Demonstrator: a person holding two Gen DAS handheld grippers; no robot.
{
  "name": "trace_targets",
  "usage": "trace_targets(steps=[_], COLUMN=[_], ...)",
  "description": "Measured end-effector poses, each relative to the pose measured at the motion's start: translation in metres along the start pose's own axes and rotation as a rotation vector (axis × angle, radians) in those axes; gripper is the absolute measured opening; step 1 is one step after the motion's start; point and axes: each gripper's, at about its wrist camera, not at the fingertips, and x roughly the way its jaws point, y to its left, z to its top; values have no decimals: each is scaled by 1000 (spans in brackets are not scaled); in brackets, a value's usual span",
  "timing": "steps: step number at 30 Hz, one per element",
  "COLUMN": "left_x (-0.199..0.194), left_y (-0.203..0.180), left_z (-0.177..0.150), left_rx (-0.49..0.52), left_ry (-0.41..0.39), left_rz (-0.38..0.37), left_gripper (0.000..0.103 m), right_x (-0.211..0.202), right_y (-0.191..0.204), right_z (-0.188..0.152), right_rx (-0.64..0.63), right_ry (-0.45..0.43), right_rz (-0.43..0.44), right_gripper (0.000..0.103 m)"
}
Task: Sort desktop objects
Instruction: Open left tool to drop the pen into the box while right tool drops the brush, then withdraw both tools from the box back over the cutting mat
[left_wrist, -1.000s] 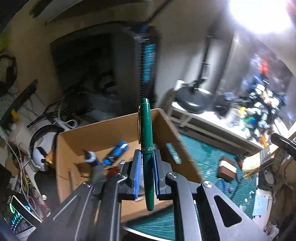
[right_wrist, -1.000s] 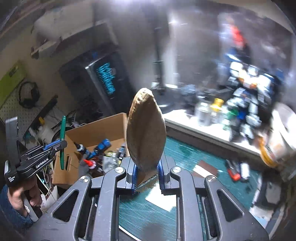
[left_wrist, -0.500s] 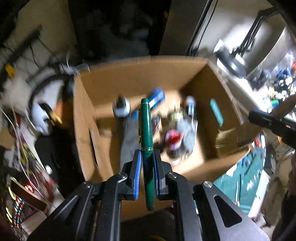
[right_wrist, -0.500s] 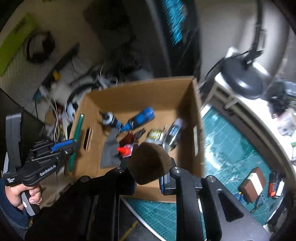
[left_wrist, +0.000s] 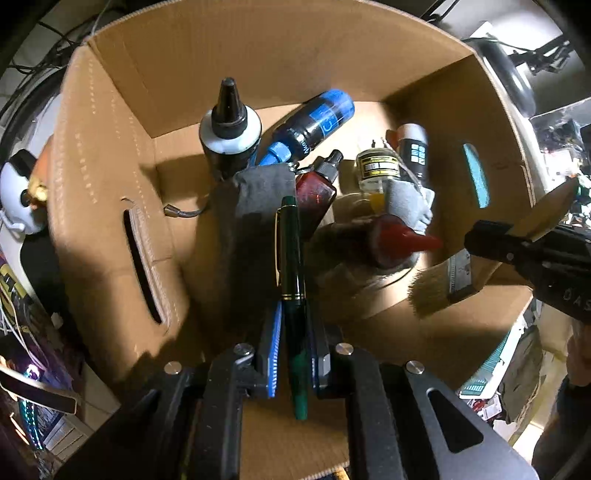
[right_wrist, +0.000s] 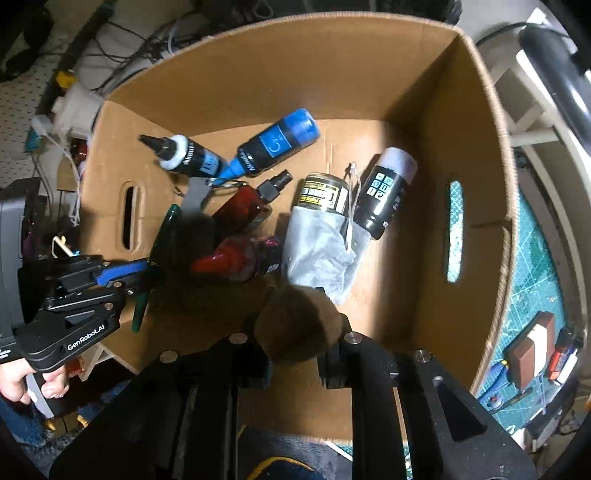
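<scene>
Two tools were held clamped over the cardboard box (left_wrist: 110, 155) — a green pen (left_wrist: 290, 258) by the left gripper (left_wrist: 291, 354), a paintbrush (left_wrist: 436, 291) by the right gripper (right_wrist: 295, 354) — and a careless drop might have knocked the bottles below.

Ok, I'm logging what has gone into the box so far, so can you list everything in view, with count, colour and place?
cardboard box: 1, brown, open, under both claws
dropper bottles: 2, black with blue labels, lying at the box's far side
red bottles: 2, dark red, lying mid-box
labelled jar: 1, yellow and black label, mid-box
black bottle: 1, white end, right of the jar
cloth pouches: 2, one light grey, one darker grey, on the box floor
pen: 1, green, in the left claw
brush: 1, pale bristles, wooden handle, in the right claw
cutting mat: 1, green, right of the box
person's hand: 1, holding the left claw's handle
</scene>
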Motion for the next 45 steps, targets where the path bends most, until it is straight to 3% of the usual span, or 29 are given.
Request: trace_targets(steps=[4, 7, 12, 13, 15, 16, 23, 30, 34, 39, 45], left_x=[10, 12, 4, -2, -12, -17, -38, -85, -112, -131, -134], left_y=[0, -1, -6, -8, -9, -8, -16, -17, -15, -38, -95], left_z=[8, 11, 10, 9, 6, 5, -9, -30, -48, -63, -92], left_rx=[9, 8, 18, 21, 20, 18, 41, -6, -31, 12, 119], left_ry=[19, 13, -36, -64, -118, -149, -250, -486, -601, -649, -671], left_rz=[21, 39, 86, 102, 114, 98, 73, 14, 23, 43, 29], left_gripper=[13, 13, 14, 17, 51, 57, 72, 93, 95, 95, 95], right_x=[17, 24, 15, 12, 2, -3, -42, -81, -103, -128, -146], right_y=[-4, -7, -13, -13, -13, -13, -17, -26, -31, -47, -87], right_z=[13, 22, 29, 30, 31, 31, 19, -24, -48, -96, -180], right_rx=[18, 36, 53, 55, 53, 52, 58, 75, 85, 124, 225], right_ry=[41, 54, 9, -3, -47, -67, -194, -322, -395, -482, -574], right_rz=[-2, -2, 1, 2, 8, 12, 25, 33, 37, 32, 23], right_gripper=[17, 23, 27, 27, 29, 31, 36, 36, 36, 37, 38])
